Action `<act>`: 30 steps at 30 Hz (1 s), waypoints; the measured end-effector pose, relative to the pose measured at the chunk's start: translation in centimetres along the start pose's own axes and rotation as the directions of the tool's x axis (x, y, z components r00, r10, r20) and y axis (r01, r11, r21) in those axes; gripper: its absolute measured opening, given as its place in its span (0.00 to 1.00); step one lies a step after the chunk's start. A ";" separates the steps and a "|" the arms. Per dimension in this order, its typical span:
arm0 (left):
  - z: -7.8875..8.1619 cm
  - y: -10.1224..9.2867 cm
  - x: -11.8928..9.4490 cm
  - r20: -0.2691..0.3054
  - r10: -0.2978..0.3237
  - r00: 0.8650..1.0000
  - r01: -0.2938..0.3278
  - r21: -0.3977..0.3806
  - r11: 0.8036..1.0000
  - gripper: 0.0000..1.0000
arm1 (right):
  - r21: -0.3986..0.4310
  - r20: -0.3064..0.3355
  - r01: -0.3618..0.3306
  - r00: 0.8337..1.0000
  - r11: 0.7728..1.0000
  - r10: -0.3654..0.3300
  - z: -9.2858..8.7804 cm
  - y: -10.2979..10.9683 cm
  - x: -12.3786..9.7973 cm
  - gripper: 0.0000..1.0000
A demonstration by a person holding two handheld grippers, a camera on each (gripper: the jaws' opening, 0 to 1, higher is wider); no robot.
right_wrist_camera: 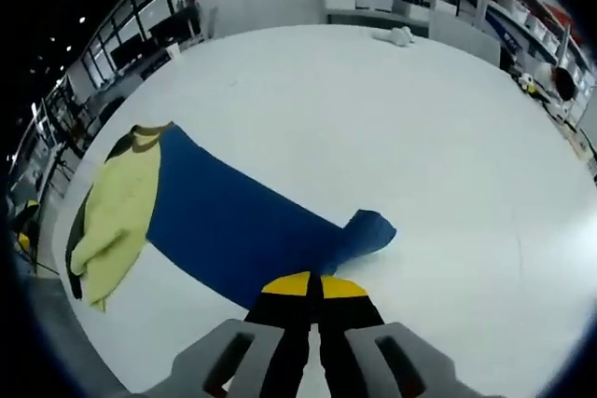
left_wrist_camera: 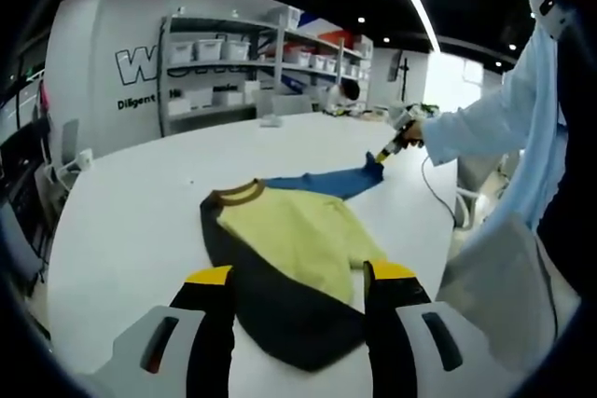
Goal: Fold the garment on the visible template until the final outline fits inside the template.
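Note:
A garment (left_wrist_camera: 289, 240) with a yellow front, black sides and a brown collar lies flat on the white table (left_wrist_camera: 121, 221). Its blue sleeve (left_wrist_camera: 326, 181) stretches away to the right. My right gripper (left_wrist_camera: 396, 144) grips that sleeve's end, a person's hand behind it. In the right gripper view the blue sleeve (right_wrist_camera: 233, 221) runs from the yellow body (right_wrist_camera: 117, 216) up to my right gripper (right_wrist_camera: 312, 288), whose yellow-tipped jaws are shut on the cloth's edge beside a bunched cuff (right_wrist_camera: 368, 230). My left gripper (left_wrist_camera: 300, 291) stands open over the garment's dark hem.
Shelves (left_wrist_camera: 242, 58) with white bins line the far wall. A small white object (left_wrist_camera: 270, 120) lies at the table's far side. A person in a pale blue coat (left_wrist_camera: 522, 128) stands at the right, with a cable (left_wrist_camera: 438, 188) over the table edge. Chairs (left_wrist_camera: 56, 160) stand left.

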State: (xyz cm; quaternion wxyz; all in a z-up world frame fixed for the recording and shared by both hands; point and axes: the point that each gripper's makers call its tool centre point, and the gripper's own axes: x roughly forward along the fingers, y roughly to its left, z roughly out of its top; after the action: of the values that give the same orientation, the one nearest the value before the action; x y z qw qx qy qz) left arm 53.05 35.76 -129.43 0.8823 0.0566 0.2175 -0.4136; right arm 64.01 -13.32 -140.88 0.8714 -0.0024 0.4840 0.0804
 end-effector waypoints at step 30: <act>-0.4 0.3 0.0 -0.002 0.003 1.000 -0.003 -0.019 1.000 0.53 | 0.110 0.031 -0.023 0.999 0.994 0.019 -0.9 -1.2 1.2 0.07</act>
State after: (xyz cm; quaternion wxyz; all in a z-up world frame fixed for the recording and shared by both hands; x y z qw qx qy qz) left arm 53.16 36.11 -129.81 0.8831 0.0492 0.2221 -0.4103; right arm 64.08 -14.44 -142.49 0.8764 0.0520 0.4747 0.0627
